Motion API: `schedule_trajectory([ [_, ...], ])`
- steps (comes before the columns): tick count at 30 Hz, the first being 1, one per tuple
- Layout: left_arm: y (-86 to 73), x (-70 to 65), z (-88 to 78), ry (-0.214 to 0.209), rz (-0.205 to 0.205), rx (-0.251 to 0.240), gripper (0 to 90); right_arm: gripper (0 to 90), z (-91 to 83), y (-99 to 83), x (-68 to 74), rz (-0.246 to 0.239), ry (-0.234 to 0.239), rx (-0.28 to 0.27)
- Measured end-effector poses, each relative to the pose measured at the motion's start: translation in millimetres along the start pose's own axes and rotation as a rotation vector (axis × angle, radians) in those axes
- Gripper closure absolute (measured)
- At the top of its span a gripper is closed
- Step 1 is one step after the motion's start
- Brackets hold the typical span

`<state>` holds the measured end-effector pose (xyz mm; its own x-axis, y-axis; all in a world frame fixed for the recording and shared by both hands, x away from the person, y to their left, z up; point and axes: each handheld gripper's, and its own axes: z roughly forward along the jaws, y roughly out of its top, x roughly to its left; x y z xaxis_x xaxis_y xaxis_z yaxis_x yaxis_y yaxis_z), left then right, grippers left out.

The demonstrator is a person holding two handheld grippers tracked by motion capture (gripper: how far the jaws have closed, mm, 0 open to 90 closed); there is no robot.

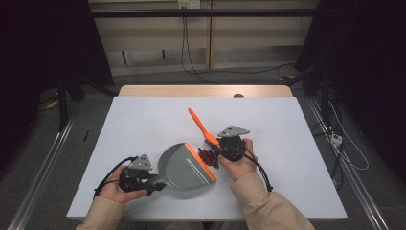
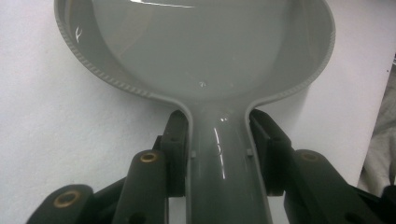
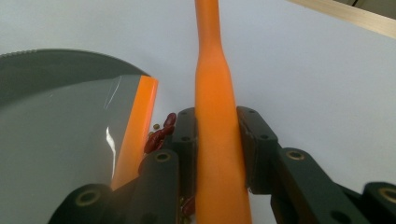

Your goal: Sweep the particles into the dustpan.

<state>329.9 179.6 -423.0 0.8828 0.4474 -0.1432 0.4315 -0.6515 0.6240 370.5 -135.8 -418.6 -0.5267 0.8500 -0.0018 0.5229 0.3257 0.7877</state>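
A grey dustpan (image 1: 184, 165) with an orange front lip (image 1: 201, 163) lies on the white table (image 1: 143, 120). My left gripper (image 1: 152, 181) is shut on the dustpan's handle (image 2: 224, 158), both pads pressed to its sides. A small heap of dark red beans (image 1: 208, 157) lies just in front of the lip. My right gripper (image 1: 219, 147) is shut on the orange brush handle (image 1: 198, 123), which runs up and away to the left. In the right gripper view the orange handle (image 3: 215, 135) sits between the pads, with the beans (image 3: 159, 136) and the pan's lip (image 3: 135, 135) to its left.
The white table's far edge meets a wooden strip (image 1: 206, 91). Cables (image 1: 191, 57) hang down the wall behind. A metal rail (image 1: 43, 163) runs along the floor at the left.
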Motion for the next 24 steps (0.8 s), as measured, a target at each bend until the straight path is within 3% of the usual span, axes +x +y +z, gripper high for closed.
schedule_trajectory([
  [24, 2.0, -3.6, 2.6, -0.015, 0.001, 0.007, 62.6, 70.9, 0.4, -0.9, 15.3, 0.029, 0.031, -0.016],
])
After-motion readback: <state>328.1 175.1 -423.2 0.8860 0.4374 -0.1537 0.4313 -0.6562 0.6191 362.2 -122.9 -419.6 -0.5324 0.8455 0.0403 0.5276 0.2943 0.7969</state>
